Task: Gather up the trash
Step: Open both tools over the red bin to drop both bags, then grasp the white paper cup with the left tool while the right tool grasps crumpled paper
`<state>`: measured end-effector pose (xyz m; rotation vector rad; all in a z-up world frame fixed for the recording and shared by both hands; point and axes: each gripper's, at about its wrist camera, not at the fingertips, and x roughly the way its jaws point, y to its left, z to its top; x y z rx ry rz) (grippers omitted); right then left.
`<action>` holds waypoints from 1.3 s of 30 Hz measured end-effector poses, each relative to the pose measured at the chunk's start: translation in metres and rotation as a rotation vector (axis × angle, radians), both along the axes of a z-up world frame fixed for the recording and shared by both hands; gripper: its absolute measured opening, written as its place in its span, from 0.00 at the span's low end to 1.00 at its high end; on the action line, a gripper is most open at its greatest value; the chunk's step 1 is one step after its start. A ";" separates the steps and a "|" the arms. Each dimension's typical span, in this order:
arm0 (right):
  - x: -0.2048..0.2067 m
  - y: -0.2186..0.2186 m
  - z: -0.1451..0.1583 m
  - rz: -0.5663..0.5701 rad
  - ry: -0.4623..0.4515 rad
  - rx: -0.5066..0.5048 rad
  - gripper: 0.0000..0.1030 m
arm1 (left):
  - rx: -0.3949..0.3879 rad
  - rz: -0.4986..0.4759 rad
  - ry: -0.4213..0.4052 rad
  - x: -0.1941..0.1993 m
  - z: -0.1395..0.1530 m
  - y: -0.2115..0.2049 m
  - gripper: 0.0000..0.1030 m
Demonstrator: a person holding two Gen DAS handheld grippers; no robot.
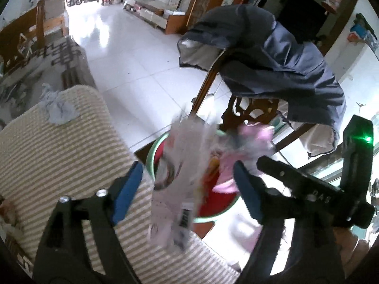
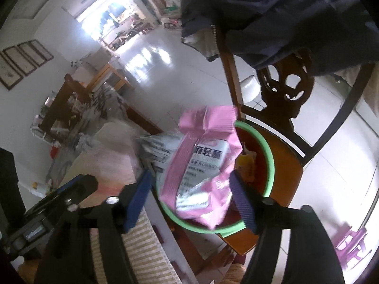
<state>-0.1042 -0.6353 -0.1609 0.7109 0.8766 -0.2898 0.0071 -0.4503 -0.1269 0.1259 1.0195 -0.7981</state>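
A round basin (image 1: 208,215) with a green rim and red inside sits on a wooden chair seat (image 2: 284,165); its rim also shows in the right wrist view (image 2: 270,163). My left gripper (image 1: 189,189) is open, and a blurred whitish wrapper (image 1: 182,177) hangs loose between its jaws above the basin's edge. My right gripper (image 2: 191,201) is open, and a pink printed packet (image 2: 201,161) lies loose between its jaws over the basin; it shows pink in the left wrist view (image 1: 248,142). A crumpled grey paper (image 1: 60,110) lies on the striped cushion (image 1: 59,161).
A dark jacket (image 1: 272,56) hangs over the carved chair back (image 2: 286,87). The striped cushion sits left of the basin, with a patterned sofa (image 1: 35,71) behind it. A white tiled floor (image 1: 132,54) stretches beyond. A pink stool (image 2: 350,243) stands at lower right.
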 end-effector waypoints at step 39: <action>0.072 0.258 -0.004 0.339 0.079 -0.088 0.73 | 0.215 0.772 -0.058 0.086 -0.023 0.447 0.78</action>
